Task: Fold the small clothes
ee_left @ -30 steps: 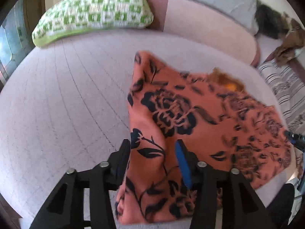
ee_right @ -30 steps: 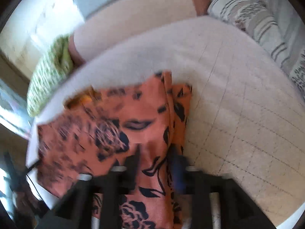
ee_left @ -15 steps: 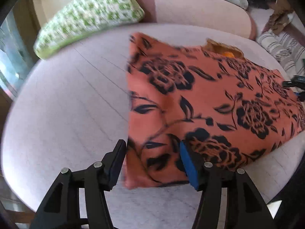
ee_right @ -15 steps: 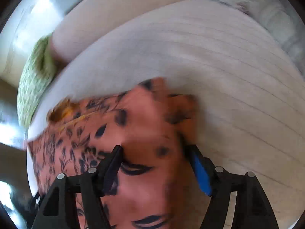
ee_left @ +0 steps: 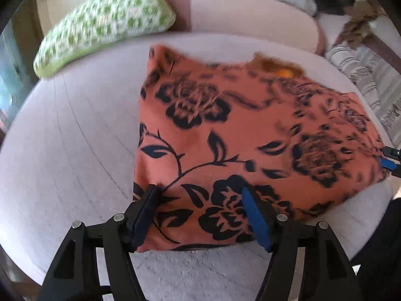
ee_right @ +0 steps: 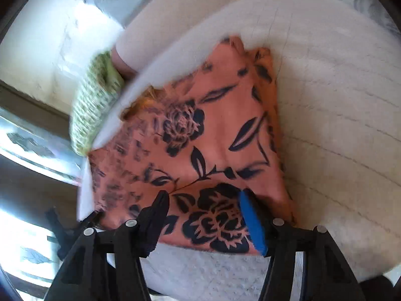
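I'd laid the cloth (ee_left: 238,138) flat: left tool (ee_left: 200,213) opening, right tool (ee_right: 203,220) closing, both straddling cloth ungripped. Next fold prob needs 6 o'clock edge.

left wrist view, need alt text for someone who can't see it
An orange cloth with a black floral print lies flat on a pale quilted cushion, its near edge between the opening fingers of the left gripper. A green-and-white checked pillow rests at the back left.
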